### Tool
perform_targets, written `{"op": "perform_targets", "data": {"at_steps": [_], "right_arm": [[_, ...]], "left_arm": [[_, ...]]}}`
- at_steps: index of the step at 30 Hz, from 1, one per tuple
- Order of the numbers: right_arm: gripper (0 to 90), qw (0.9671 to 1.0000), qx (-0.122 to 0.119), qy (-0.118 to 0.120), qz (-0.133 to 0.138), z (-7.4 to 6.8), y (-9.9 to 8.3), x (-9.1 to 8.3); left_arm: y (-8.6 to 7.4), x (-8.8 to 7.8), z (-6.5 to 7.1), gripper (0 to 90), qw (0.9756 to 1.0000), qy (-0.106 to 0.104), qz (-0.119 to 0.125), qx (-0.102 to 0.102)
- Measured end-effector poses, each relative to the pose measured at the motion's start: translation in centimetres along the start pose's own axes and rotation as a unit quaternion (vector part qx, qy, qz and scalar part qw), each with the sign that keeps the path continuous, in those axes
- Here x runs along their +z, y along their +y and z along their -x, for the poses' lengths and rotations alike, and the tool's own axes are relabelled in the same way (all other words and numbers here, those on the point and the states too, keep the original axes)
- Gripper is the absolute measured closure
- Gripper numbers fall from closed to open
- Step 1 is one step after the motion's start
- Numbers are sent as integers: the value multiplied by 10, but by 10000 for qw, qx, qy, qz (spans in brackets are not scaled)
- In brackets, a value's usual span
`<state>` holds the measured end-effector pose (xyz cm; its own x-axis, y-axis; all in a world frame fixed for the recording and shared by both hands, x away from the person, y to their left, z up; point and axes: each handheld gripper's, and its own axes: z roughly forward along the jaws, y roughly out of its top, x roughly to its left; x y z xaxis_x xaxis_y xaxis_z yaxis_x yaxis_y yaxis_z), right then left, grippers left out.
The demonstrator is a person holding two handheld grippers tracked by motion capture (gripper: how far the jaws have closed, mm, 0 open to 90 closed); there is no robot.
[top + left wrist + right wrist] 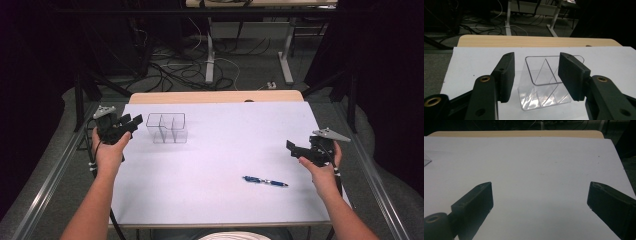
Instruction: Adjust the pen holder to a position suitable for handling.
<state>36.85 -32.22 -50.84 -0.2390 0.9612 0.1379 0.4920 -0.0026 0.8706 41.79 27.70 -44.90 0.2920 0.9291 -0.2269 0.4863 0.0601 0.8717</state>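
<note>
So the desk [215, 170] is covered with a white sheet, with a strip of bare light wood showing along the far edge. A clear plastic organizer [167, 128] with inner dividers sits upright on the far left part of the sheet. A blue pen [265, 181] lies flat on the near right part, well apart from the organizer, pointing roughly left to right.

The left tool [131, 121] is held up near the left edge of the desk, just beside the organizer and aimed at it. In the left gripper view the jaws stand apart with the organizer straight ahead between them, but I can't tell if they actually touch it; looks like a gap on both sides. Nothing is gripped.

The right tool [293, 149] is over near the right edge of the desk, above and a bit right of the pen, not touching it. In the right gripper view its jaws are spread wide with bare white sheet between them, plus a sliver of the organizer at the far left edge.

Floor past the desk has a mess of cables [175, 70] and some white table legs [210, 55].
</note>
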Motion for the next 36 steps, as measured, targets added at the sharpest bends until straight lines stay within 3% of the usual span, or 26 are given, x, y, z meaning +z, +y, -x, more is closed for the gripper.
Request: {"op": "perform_targets", "data": {"at_steps": [8, 16, 17, 23, 29, 36], "right_arm": [[63, 10000, 4, 16, -29, 0, -1, 1], [63, 10000, -42, 27, -44, 0, -2, 2], [63, 10000, -38, 28, -46, 0, -2, 3], [64, 9999, -4, 17, -102, -1, -2, 3], [64, 9999, -31, 38, -90, -1, -3, 4], [65, 9999, 26, 43, -116, -2, -3, 5]], "left_arm": [[12, 9, -2, 602, 9998, -96, -105, -143], [11, 24, -12, 764, 9993, 55, -296, -229], [10, 27, -14, 785, 9989, 20, -336, -327], [8, 36, -19, 896, 9989, 58, -399, -225], [4, 50, -19, 900, 9984, 62, -557, -99], [-3, 67, -22, 900, 9970, 128, -764, -88]]}}
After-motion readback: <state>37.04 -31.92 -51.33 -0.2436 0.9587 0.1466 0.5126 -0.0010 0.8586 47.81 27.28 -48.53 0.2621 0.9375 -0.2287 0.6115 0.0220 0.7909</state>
